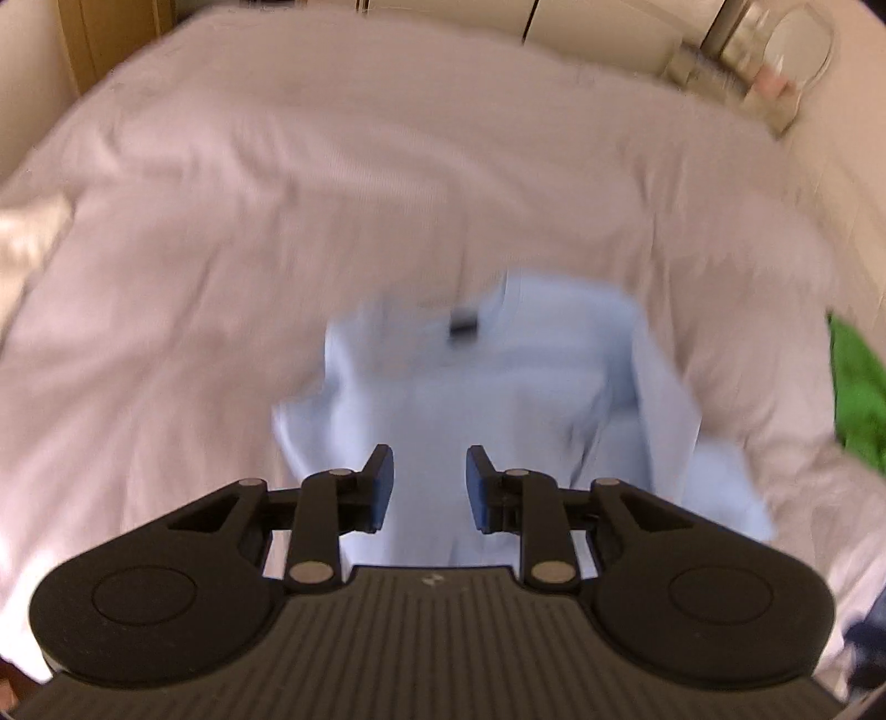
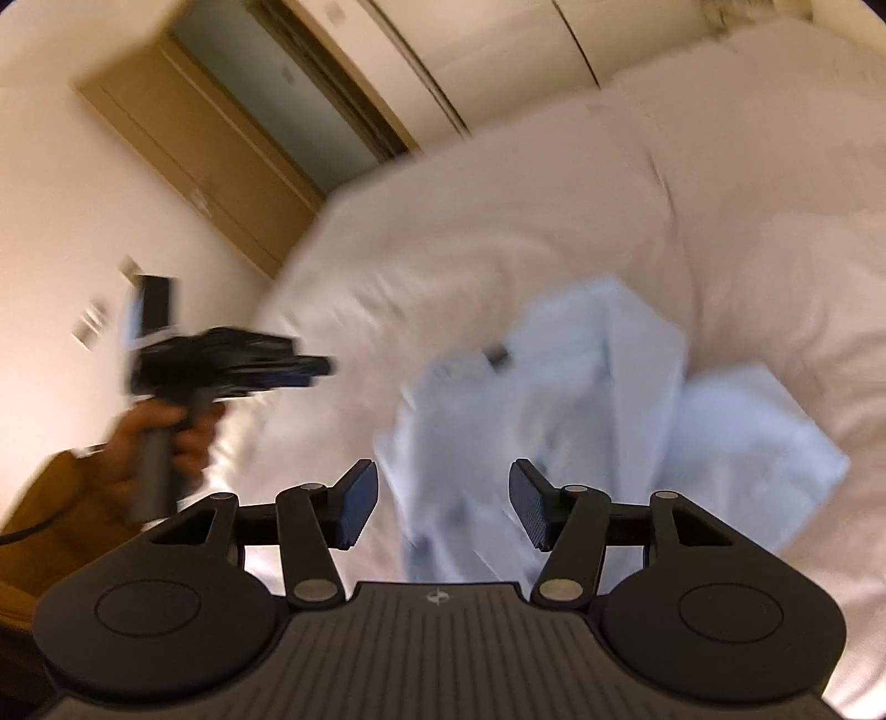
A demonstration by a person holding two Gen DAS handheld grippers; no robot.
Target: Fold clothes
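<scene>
Jaws apart on both my left gripper (image 1: 429,487) and right gripper (image 2: 443,512); I'd pinch the shirt (image 1: 498,399) at its edges, evenly.

A wide bed (image 1: 277,183) is filling most of both views, its pale, pinkish-white duvet (image 2: 498,232) lying rumpled in soft folds. Beyond it in the left wrist view, cream cabinet doors (image 1: 459,14) are running along the far wall, and a blurred clutter of clear and tan things (image 1: 775,61) is sitting at the far right corner. In the right wrist view, a light-brown wooden door frame (image 2: 221,160) is enclosing a greyish panel (image 2: 288,94), set in a cream wall (image 2: 61,221) that is carrying small switch plates (image 2: 88,324). Warm light is glowing on that wall.
</scene>
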